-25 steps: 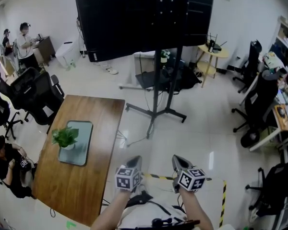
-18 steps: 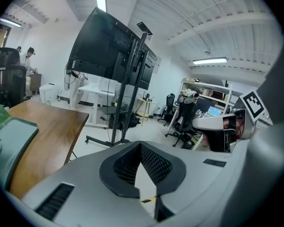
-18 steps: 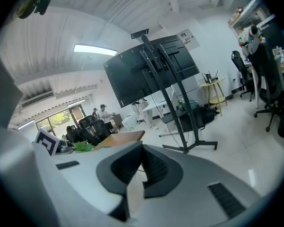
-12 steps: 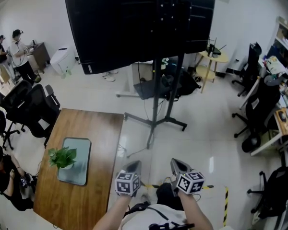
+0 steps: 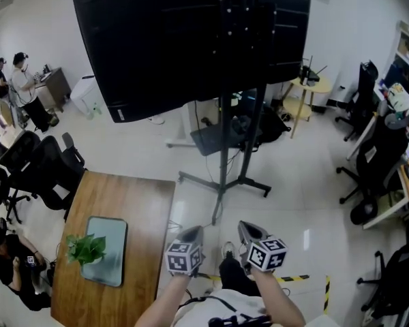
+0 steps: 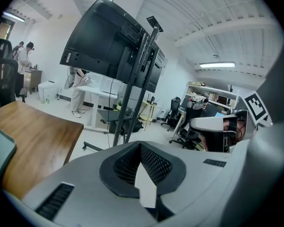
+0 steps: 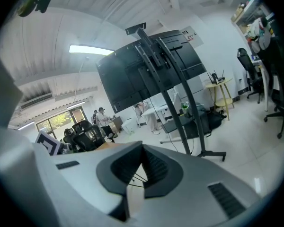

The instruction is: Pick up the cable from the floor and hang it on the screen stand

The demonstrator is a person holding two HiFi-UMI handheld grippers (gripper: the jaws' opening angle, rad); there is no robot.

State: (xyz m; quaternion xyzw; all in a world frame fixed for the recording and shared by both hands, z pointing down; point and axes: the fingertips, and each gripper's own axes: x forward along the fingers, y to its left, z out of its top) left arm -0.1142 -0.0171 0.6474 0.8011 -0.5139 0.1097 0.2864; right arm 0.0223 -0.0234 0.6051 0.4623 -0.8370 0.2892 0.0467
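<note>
The screen stand (image 5: 223, 157) carries a big black screen (image 5: 191, 39) and rests on a floor base ahead of me. A thin dark cable (image 5: 216, 213) runs down beside its post to the floor. No cable is in either gripper. My left gripper (image 5: 191, 232) and right gripper (image 5: 247, 227) are held side by side low in the head view, short of the base, both shut and empty. The left gripper (image 6: 141, 146) points at the stand (image 6: 132, 98) in its own view. The right gripper (image 7: 142, 149) likewise faces the stand (image 7: 175, 93).
A wooden table (image 5: 133, 210) with a potted plant (image 5: 85, 248) on a tray stands to my left. Black office chairs (image 5: 44, 172) and people are further left. A yellow side table (image 5: 307, 84) and more chairs (image 5: 378, 162) are at the right. Striped tape (image 5: 296, 278) marks the floor.
The stand and screen have come closer and larger in the head view, and the table has slid left and down. Both grippers stayed shut, side by side.
</note>
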